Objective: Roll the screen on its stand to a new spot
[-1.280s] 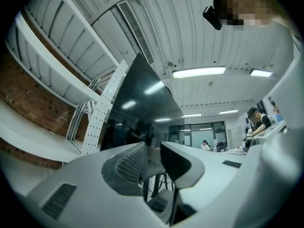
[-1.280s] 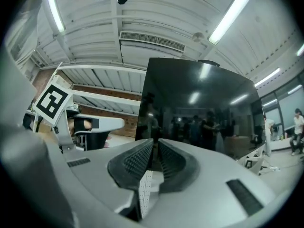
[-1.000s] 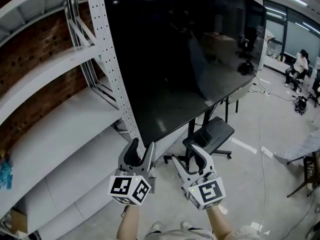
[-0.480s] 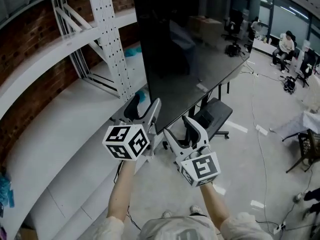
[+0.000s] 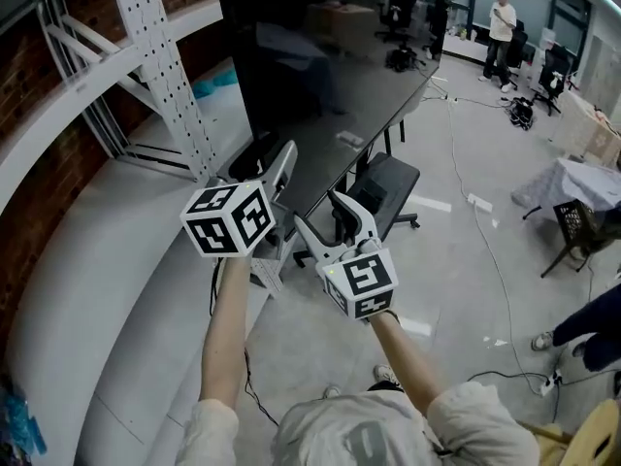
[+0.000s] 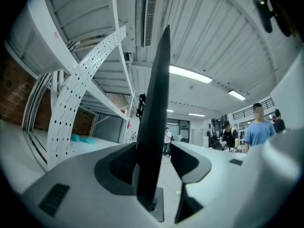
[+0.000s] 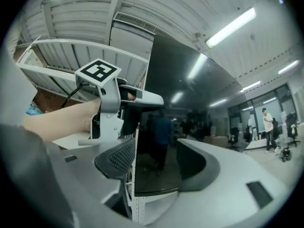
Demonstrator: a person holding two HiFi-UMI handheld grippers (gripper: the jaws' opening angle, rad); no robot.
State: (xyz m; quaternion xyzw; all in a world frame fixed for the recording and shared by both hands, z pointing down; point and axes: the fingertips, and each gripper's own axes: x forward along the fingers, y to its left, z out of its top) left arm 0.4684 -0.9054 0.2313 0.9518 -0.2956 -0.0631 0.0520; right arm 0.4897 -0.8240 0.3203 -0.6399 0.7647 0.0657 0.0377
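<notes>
The screen stands beside the rack; the left gripper has wide jaws, just closing a bit, round the screen's edge, not pinching; the right gripper, just opened, is empty, near the screen's bottom corner; pinch first, then push slowly.

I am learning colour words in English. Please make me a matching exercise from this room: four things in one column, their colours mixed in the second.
Things:
1 screen
2 perforated rack upright
3 brick wall
4 bundle on the shelf

Colours:
a teal
b reddish brown
c black
d white

Pairs: 1-c; 2-d; 3-b; 4-a
</notes>
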